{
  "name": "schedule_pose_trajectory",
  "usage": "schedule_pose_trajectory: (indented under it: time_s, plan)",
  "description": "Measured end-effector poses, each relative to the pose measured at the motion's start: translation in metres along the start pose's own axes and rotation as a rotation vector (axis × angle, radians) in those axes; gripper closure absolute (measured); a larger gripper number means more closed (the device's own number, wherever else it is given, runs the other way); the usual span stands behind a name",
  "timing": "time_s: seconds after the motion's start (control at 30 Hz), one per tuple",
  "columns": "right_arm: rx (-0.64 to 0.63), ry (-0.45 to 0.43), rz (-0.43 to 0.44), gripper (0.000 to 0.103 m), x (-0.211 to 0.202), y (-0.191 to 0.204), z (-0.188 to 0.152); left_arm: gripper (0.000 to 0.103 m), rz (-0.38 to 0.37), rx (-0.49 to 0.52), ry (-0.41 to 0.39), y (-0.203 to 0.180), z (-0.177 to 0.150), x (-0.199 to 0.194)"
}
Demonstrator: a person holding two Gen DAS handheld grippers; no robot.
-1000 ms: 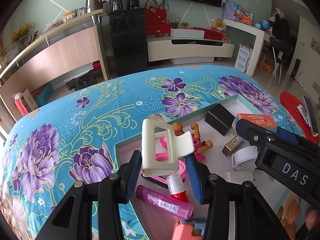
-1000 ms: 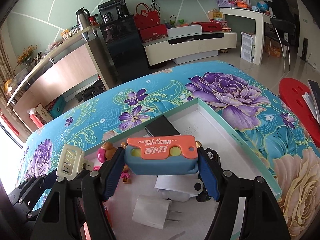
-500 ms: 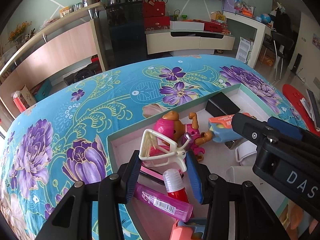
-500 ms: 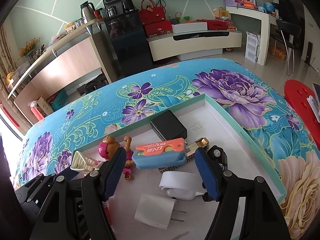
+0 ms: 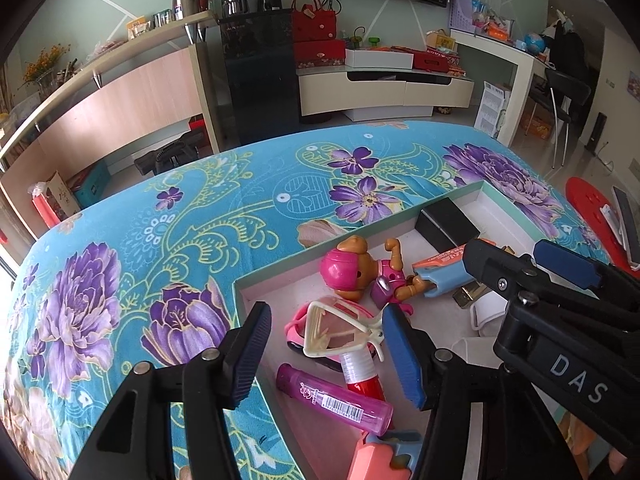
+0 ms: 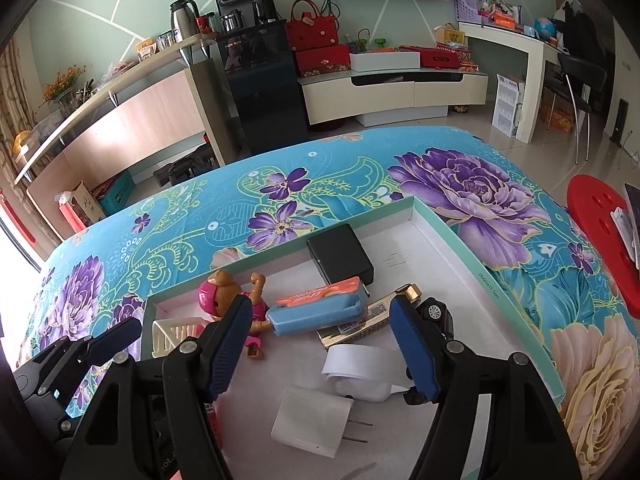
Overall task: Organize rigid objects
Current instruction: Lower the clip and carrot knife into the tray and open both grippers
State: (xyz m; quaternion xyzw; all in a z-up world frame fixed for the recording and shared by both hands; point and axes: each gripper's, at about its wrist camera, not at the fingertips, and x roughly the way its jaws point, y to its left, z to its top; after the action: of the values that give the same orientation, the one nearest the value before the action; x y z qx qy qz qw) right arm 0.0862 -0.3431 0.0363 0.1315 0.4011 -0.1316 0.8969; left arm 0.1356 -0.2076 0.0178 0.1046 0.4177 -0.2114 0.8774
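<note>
Both items released since earlier frame: cream clip (image 5: pixel 340 332) and carrot knife (image 6: pixel 320 310), previously clamped, now lie in box (image 6: pixel 516 300). Left tongs (image 5: pixel 326 354): apart, straddling clip, which rests atop pink item beside purple tube (image 5: pixel 334 398). Pink-helmet doll (image 6: pixel 230 300): lying centre-left, touching knife. Right tongs (image 6: pixel 320 350): apart, holding nothing, above knife. Black block (image 6: pixel 340 254): behind knife. White plug (image 6: pixel 312 420): near edge.
</note>
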Motion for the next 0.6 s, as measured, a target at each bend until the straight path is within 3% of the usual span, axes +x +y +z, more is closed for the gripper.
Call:
schedule_pose_trajectory:
  time_s: [0.3, 0.6]
  plan:
    - [-0.008, -0.017, 0.003, 0.031, -0.006, 0.003, 0.002, 0.039, 0.041, -0.054, -0.016, 0.026, 0.003, -0.012]
    - [-0.038, 0.01, 0.01, 0.031, 0.003, 0.014, 0.0, 0.034, 0.168, -0.195, 0.0, 0.077, -0.002, -0.012]
